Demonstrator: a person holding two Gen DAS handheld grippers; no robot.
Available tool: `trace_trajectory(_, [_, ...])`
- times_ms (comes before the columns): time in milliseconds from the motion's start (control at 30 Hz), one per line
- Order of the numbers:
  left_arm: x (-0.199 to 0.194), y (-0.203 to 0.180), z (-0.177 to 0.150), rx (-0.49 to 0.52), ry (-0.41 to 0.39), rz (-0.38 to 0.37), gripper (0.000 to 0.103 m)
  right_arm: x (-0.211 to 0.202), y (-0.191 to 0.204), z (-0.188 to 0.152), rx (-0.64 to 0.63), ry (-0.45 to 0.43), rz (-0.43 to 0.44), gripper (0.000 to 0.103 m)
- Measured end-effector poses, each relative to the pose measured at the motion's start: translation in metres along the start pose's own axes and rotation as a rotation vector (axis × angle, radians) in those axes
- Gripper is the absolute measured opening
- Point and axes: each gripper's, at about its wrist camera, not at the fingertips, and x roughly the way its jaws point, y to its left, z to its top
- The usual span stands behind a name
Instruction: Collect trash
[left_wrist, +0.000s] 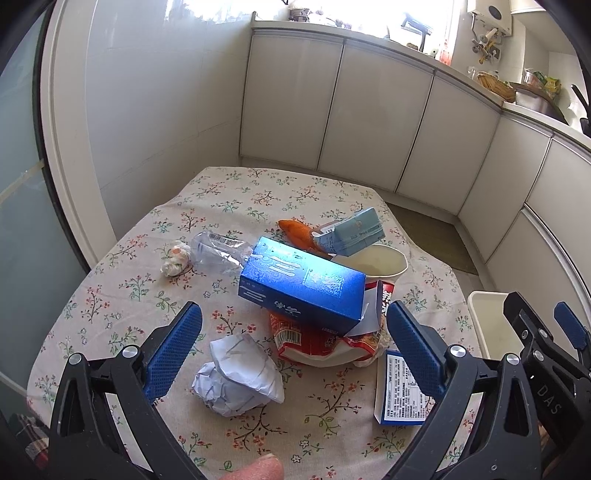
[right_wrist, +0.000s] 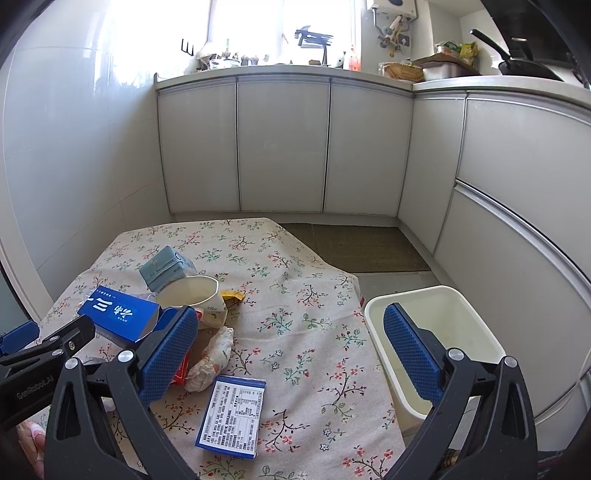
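Left wrist view: left hand-held gripper (left_wrist: 293, 338) spread wide over crumpled paper (left_wrist: 238, 374) on the surface (left_wrist: 122, 266). Right wrist view alone shows the white bin (right_wrist: 434, 345) whole, right hand-held gripper (right_wrist: 290, 347) spread too.

Floral tablecloth (right_wrist: 295, 332) covers table. Beyond its far edge, white cabinet doors (right_wrist: 282, 144) run under grey countertop (right_wrist: 280, 70), turning corner at right. Brown floor mat (right_wrist: 354, 245) lies between cloth and cabinets. On countertop at right: woven basket (right_wrist: 402, 71), metal tray (right_wrist: 448, 71), black pan (right_wrist: 524, 66). Window (right_wrist: 280, 26) glares above countertop.
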Motion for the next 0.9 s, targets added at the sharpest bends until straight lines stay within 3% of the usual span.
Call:
trace_trajectory(633, [0.006,0.003,-0.002,-0.012,0.032,0.005,0.096,0.002,0.001,-0.002,0.000,0.012,-0.002,0.098])
trace_trajectory(900, [0.013,0.007,-0.003,-0.028,0.069,0.014,0.096,0.014,0.001,-0.005,0.003,0.097,0.016,0.098])
